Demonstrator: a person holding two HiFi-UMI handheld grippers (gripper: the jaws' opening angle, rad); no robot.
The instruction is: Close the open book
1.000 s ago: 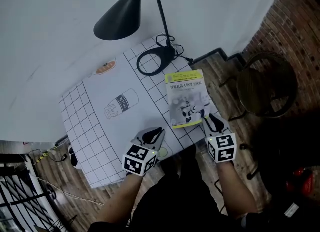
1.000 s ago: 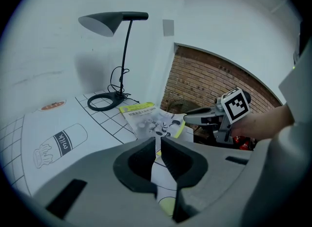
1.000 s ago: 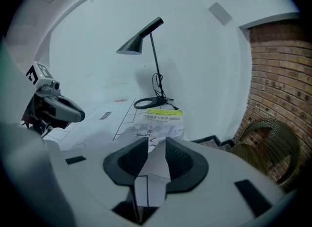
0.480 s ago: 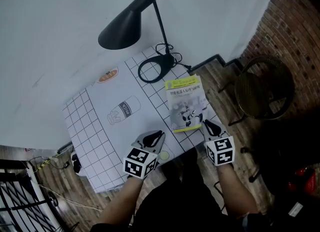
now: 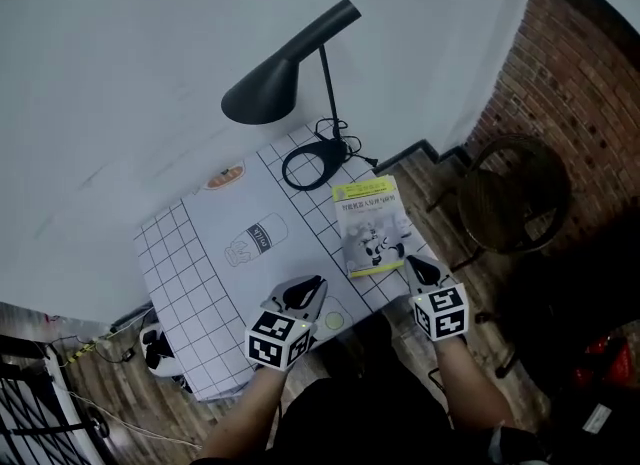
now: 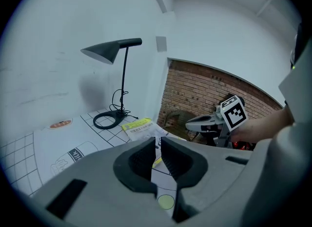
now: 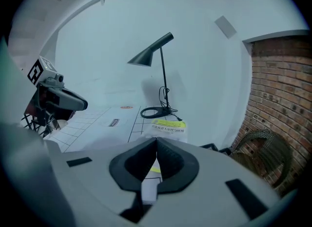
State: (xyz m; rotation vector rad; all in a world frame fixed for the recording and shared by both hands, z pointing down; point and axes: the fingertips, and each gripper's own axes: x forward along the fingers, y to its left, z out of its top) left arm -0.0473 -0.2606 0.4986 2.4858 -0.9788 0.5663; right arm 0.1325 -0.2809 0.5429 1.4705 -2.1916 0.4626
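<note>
The book (image 5: 370, 225) lies closed on the right side of the gridded table mat (image 5: 200, 253), its yellow and white cover facing up; it also shows in the left gripper view (image 6: 141, 128) and the right gripper view (image 7: 166, 129). My right gripper (image 5: 422, 269) hovers just off the book's near right corner, its jaws shut with nothing between them (image 7: 156, 140). My left gripper (image 5: 305, 293) hangs over the mat's near edge, left of the book. Its jaws (image 6: 155, 145) stand a narrow slit apart and hold nothing.
A black desk lamp (image 5: 290, 83) stands at the back, its ring base (image 5: 310, 166) and cable just beyond the book. A yellow circle (image 5: 335, 321) is printed on the mat near the left gripper. A wicker chair (image 5: 510, 198) stands on the floor to the right.
Both grippers have lifted and drawn back from the table. The right gripper's jaws have gone from spread to shut. The book has stayed where it was.
</note>
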